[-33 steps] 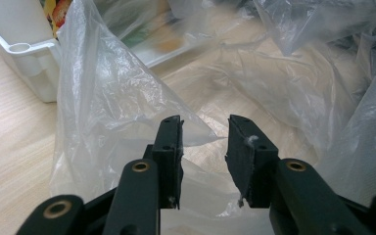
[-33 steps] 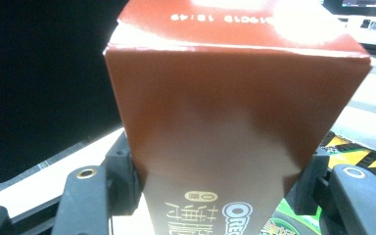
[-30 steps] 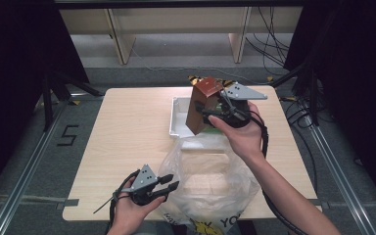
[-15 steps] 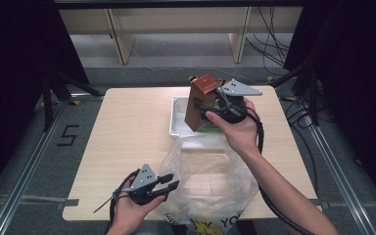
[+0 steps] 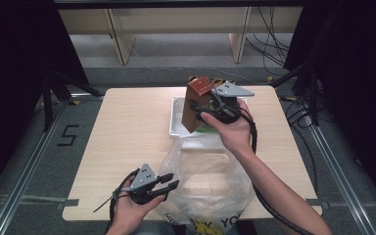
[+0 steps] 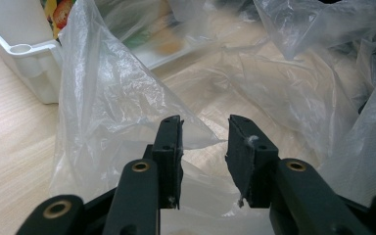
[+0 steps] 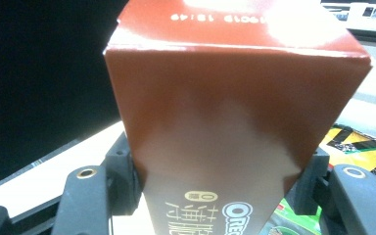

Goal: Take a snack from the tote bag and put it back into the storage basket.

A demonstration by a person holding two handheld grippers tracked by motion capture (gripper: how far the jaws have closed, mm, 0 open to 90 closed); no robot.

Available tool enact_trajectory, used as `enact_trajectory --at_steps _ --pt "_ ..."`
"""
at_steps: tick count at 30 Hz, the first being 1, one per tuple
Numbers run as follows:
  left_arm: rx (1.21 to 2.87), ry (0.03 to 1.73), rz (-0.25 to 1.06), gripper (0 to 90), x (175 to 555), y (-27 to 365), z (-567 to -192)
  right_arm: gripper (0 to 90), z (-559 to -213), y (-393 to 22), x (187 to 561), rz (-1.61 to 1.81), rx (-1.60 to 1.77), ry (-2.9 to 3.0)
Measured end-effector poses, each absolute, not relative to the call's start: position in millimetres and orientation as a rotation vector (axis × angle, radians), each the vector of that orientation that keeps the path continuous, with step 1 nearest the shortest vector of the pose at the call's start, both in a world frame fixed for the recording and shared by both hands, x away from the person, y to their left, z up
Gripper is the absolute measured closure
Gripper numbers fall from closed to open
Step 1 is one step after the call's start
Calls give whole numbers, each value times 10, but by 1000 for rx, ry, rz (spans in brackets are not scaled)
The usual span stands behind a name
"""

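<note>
Right jaws: I'm clamping the right gripper (image 5: 203,108) on the brown Oreo box (image 7: 235,122), pads pressing on both its sides.
Box: I'm holding it tilted in the air, above the white tray (image 5: 176,128).
Left jaws: I'm keeping the left gripper (image 6: 204,142) parted, nothing pinched between.
Plastic bag (image 5: 205,181): lying crumpled on the tabletop (image 5: 122,132), just on the near side of the tray, with the left jaws pointing at its edge.

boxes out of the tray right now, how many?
1: the brown box is clamped in the right gripper, lifted over the white tray. More packages lie in the tray, partly hidden by the box and the plastic bag.
</note>
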State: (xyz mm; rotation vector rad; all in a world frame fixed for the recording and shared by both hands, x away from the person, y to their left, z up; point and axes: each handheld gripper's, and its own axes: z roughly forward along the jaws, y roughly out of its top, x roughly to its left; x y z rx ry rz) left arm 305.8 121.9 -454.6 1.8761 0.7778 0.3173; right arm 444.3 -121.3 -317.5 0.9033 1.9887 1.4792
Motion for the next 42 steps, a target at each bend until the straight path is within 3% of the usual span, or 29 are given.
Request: enact_trajectory --at_steps 42 --pt "1858 815 323 653 3042 1267 -4544 385 -3403 -1033 4794 1413 961 1990"
